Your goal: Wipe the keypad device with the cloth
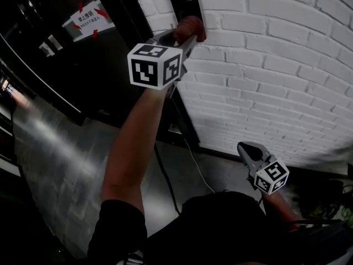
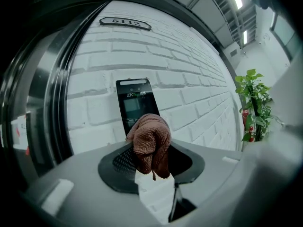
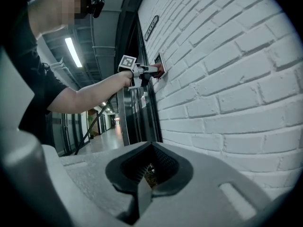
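Observation:
The black keypad device (image 1: 186,1) hangs on the white brick wall (image 1: 276,65). In the left gripper view its screen (image 2: 136,103) sits just behind a bunched brown cloth (image 2: 150,145). My left gripper (image 1: 186,39) is raised to the device and shut on the cloth (image 1: 190,29), which is at the device's lower edge. From the side, the right gripper view shows that gripper (image 3: 147,72) and cloth (image 3: 161,71) against the device (image 3: 159,60). My right gripper (image 1: 246,148) hangs low by the wall, jaws together (image 3: 147,174), nothing in them.
A dark door frame (image 1: 132,48) runs left of the device, with a taped paper sign (image 1: 88,20) behind glass. A thin cable (image 1: 193,159) trails down to the floor. A number plate (image 2: 125,22) is above the device. A potted plant (image 2: 255,103) stands farther along the wall.

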Tool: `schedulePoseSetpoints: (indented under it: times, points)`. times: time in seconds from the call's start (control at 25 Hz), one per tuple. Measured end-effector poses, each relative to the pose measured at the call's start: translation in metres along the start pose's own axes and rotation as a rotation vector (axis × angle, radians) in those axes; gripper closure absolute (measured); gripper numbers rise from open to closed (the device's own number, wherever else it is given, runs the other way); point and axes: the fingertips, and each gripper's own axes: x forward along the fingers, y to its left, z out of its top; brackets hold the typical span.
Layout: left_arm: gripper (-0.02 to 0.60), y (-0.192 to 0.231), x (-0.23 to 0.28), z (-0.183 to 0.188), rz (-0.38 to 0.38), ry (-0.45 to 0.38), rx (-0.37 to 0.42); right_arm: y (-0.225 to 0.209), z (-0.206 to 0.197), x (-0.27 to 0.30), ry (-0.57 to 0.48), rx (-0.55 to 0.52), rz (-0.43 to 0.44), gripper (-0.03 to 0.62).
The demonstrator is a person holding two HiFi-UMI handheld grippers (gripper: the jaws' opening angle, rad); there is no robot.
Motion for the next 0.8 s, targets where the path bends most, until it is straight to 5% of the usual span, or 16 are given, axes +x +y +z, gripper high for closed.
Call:
schedulePoseSetpoints:
  times: [0.8]
  points:
    - [0.417, -0.018, 0.004, -0.062, -0.06, 0.131, -0.032, 0.002, 0.003, 0.002, -0.002, -0.002, -0.011, 0.603]
